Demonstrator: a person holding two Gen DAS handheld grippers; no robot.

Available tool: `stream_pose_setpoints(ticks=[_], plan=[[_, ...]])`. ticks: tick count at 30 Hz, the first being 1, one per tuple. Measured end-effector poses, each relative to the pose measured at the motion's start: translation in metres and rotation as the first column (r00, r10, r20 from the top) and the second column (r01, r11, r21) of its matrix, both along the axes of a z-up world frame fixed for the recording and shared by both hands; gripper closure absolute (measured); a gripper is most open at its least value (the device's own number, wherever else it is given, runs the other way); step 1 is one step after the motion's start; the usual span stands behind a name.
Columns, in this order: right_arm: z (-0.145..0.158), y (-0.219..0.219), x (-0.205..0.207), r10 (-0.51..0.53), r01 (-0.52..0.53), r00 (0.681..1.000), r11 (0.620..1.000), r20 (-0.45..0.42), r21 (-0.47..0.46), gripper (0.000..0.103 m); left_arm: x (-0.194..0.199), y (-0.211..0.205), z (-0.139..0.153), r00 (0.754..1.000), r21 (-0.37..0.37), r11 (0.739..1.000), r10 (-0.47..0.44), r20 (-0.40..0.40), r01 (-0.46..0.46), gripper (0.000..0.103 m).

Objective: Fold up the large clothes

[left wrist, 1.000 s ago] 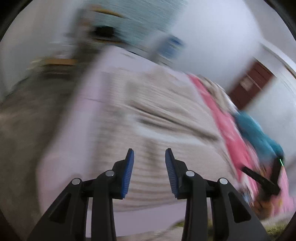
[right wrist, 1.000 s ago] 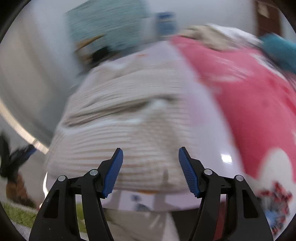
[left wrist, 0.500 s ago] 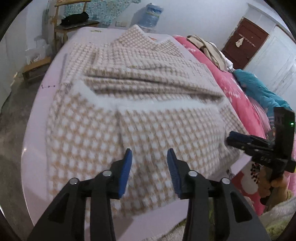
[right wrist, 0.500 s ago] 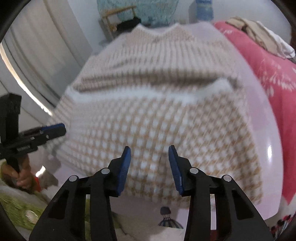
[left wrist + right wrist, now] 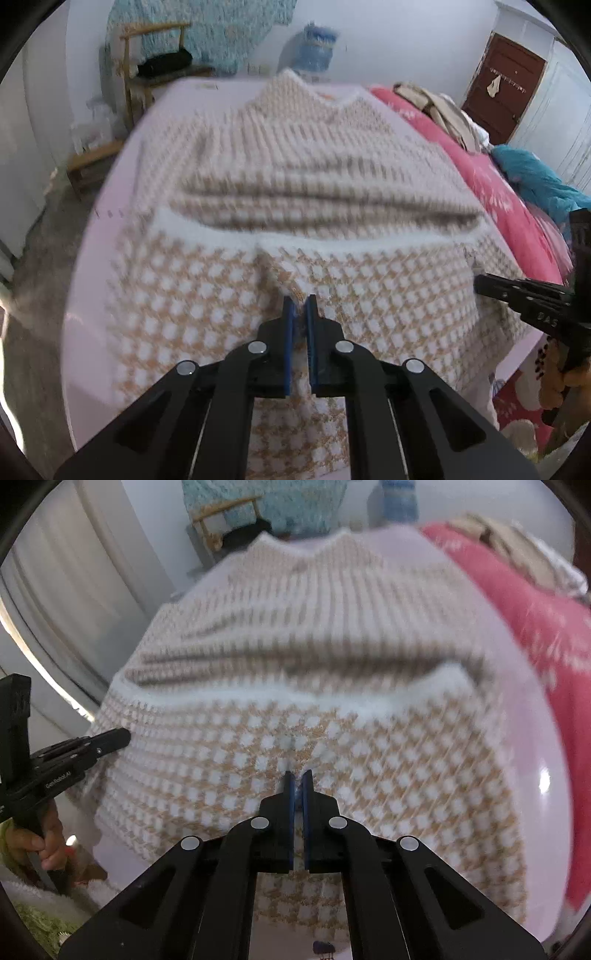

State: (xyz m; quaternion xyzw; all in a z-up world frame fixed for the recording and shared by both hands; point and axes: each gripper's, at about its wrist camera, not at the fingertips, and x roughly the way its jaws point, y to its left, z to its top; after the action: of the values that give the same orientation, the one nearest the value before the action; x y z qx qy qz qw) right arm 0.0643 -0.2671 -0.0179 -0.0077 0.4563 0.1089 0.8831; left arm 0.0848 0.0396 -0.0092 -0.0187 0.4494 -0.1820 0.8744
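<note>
My left tool (image 5: 298, 301) sits low over the near part of a beige-and-white checked sweater (image 5: 314, 206), its blue pads drawn almost together after just closing. The knit looks slightly puckered right at the tips, but the picture is blurred and I cannot tell whether any fabric is pinched between them. My right tool (image 5: 296, 775) reads the same way: its jaws have just been closing, the pads now stand nearly touching, and a small ridge of the sweater rises just ahead of them; whether a fold is caught there I cannot say.

The sweater lies spread flat on a pale lilac bed (image 5: 88, 266), neckline at the far end, with a white band (image 5: 229, 229) running across its middle where a folded layer crosses the body. The lower portion, nearest me, shows the larger check pattern and hangs a little over the near edge of the bed.

From the left wrist view I see my right tool (image 5: 517, 295) coming in from the right edge, resting at the sweater's right side. From the right wrist view my left tool (image 5: 92, 742) points at the garment's left side, with my left hand (image 5: 33, 842) wrapped round its handle.

A pink blanket (image 5: 491, 184) covers the bed's right side. A wooden chair (image 5: 147, 62) and a water jug (image 5: 314, 48) stand beyond the far end.
</note>
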Motion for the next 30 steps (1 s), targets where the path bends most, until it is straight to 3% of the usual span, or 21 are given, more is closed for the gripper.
stream_pose_setpoints(ticks=[6,9,12,14,16,19,24,30], plan=[[-0.021,0.0,0.013,-0.017,0.017,0.999,1.0,-0.033,0.0,0.101,0.01,0.0,-0.019,0.999,0.0,1.0,0.005,-0.038,-0.005,0.096],[-0.023,0.003,0.012,-0.023,0.022,0.999,0.999,-0.034,-0.031,0.096,0.007,-0.002,-0.019,1.0,0.032,0.999,-0.015,-0.017,0.015,0.093],[-0.014,0.0,0.009,-0.024,0.024,0.999,1.0,-0.027,-0.011,0.082,0.008,0.003,-0.015,0.999,0.019,1.0,-0.022,-0.033,0.022,0.09],[-0.002,-0.007,0.0,-0.021,0.021,1.0,1.0,0.01,-0.005,0.062,0.007,0.007,-0.006,1.0,0.005,1.0,-0.02,-0.022,0.02,0.089],[0.007,-0.005,-0.007,-0.006,0.007,0.998,1.0,0.056,-0.012,0.055,0.005,0.005,0.003,0.999,-0.01,0.999,-0.034,0.005,0.034,0.085],[0.008,-0.001,-0.007,0.022,-0.021,0.997,1.0,0.068,-0.005,0.054,0.004,-0.002,0.008,0.997,-0.036,0.997,-0.071,0.022,0.072,0.078],[-0.019,0.007,0.005,0.043,-0.043,0.999,0.998,0.012,-0.043,0.052,0.011,-0.017,-0.015,0.998,0.012,0.998,-0.056,-0.033,0.057,0.074],[-0.007,-0.013,0.005,0.013,-0.014,1.0,1.0,0.023,0.006,0.048,0.011,-0.005,-0.011,0.999,-0.02,0.999,-0.026,-0.043,0.026,0.074]])
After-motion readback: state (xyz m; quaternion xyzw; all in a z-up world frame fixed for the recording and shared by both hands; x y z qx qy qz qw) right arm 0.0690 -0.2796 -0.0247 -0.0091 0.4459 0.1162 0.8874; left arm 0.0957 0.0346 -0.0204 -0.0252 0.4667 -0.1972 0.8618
